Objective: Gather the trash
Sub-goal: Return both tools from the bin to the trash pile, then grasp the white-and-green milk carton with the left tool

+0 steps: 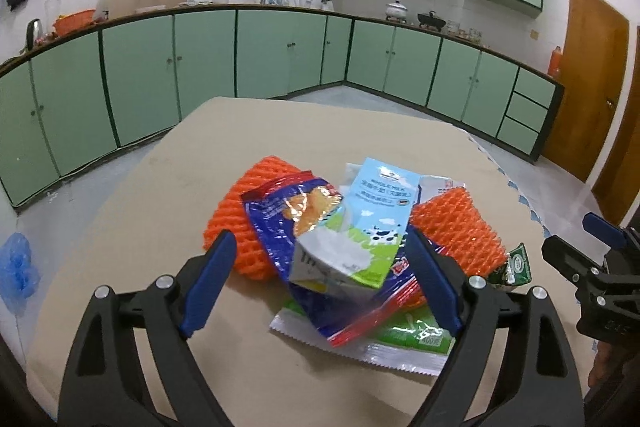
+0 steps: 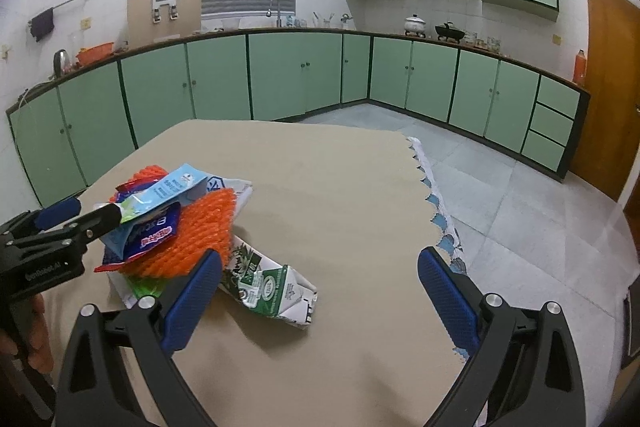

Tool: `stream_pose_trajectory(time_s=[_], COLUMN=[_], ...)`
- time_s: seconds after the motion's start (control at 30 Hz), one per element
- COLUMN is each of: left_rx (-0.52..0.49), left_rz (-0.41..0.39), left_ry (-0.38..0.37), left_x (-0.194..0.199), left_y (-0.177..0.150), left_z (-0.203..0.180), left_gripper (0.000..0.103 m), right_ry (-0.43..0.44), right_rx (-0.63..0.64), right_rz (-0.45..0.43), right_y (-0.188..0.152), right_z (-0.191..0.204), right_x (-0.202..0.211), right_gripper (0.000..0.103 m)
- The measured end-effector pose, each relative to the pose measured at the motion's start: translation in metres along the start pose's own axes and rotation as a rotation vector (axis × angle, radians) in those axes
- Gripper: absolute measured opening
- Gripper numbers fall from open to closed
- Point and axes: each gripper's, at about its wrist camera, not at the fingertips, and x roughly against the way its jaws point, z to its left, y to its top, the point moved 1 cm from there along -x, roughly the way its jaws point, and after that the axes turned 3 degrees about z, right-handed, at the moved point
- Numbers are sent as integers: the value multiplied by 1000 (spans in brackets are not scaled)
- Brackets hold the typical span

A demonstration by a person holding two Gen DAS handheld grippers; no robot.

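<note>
A heap of trash lies on the beige table [image 1: 120,227]: a blue and green milk carton [image 1: 360,227] on top of a blue snack bag [image 1: 288,219], two orange foam nets [image 1: 460,231], and a green and silver wrapper [image 1: 400,343] underneath. My left gripper [image 1: 320,267] is open, its blue pads on either side of the carton. A crushed green and white carton [image 2: 276,291] lies apart, just right of the heap [image 2: 180,227]. My right gripper [image 2: 320,291] is open and empty, with that crushed carton between its fingers, nearer the left one.
Green kitchen cabinets [image 2: 280,75] line the far walls, with a brown door [image 2: 608,87] at the right. The table's scalloped cloth edge [image 2: 436,219] runs along the right side, with grey floor tiles beyond. A blue plastic bag [image 1: 18,267] lies on the floor at the left.
</note>
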Motion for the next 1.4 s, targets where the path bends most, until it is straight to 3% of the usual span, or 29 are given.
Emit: stream_pose_trajectory(time_s=[0.27,0.3,0.37,0.43,0.53,0.8,0.93,1.0,1.07,1.23,1.33,1.4], left_rx=[-23,-23,-19,-13,-7,12,-9,-7,0,-11,-31,-33], left_rz=[60,66,78,81,60,12,42,57,54,54,76,94], left_ry=[-7,-8,-21,-30,-24,-15,-25,-35,-34,-41,-40,-44], left_x=[-23,-25,-27,-27,-21,4,10,9,8,-2,-15,-21], left_y=[0,-1,-3,-5,-7,-15,-24,-25,-23,-13,-9,-11], left_z=[-12,-13,-15,-17,-20,-14,-11,-10,-9,-14,-20,-20], left_gripper=[83,80,62,53,47,46,47,53,69,72,71,55], right_ry=[-4,-4,-5,-6,-6,19,28,29,30,24,18,14], right_rx=[-9,-11,-16,-20,-26,-11,0,2,4,9,1,0], right_rz=[6,6,6,6,6,1,6,10,13,14,15,16], right_y=[0,0,0,-1,-1,2,2,1,1,2,2,2], right_z=[-5,-6,-8,-10,-11,-1,6,8,9,5,2,0], right_x=[-4,-3,-3,-2,-2,-1,-3,-5,-5,-5,-6,-6], right_gripper=[96,96,96,96,96,96,96,96,96,96,96,96])
